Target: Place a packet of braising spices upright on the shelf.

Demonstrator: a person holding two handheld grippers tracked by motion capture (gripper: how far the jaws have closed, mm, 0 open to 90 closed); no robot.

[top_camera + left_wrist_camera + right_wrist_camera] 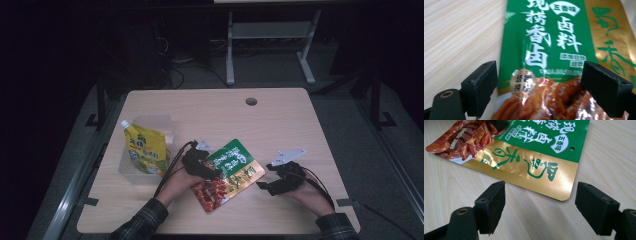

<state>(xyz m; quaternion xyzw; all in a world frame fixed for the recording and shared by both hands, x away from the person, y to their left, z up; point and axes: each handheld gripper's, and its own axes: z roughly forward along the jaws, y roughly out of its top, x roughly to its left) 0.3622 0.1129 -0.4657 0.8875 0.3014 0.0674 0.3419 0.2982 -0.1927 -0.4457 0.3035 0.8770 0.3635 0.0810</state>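
Spice pouch (pixel 228 175) lies flat on the table (pixel 280 120), near the person's edge, between the 2 grippers. The left gripper (pixel 202 165) hangs over the pouch's left side with its jaws spread wide: in the left gripper view 1 pad (pixel 482 87) sits past the pouch's left edge over bare wood, the other (pixel 605 87) over the printed face, so the green panel (pixel 544 37) runs between them. Whether the pads already touch the film I cannot tell from here; nothing is pinched. The right gripper (pixel 276 181) waits just beside the pouch's right edge, jaws equally wide, with the gold corner (pixel 559 192) lying ahead of the gap and only table between the pads.

Judging by the glare and soft wrinkles, this is a thin, glossy foil-laminate bag: light, floppy, slippery on its face, and flat enough that it offers little to bite from above. The sealed margins are the stiffest part, so the gold corner or the left edge looks like the best hold, with 1 pad slid under the lip. A grip on the middle would probably skate or just crease the film.

Further left, a yellow spouted pouch (pixel 145 150) stands in a clear plastic bin (pixel 131 172), well apart from the right gripper and near the left hand (pixel 180 182).
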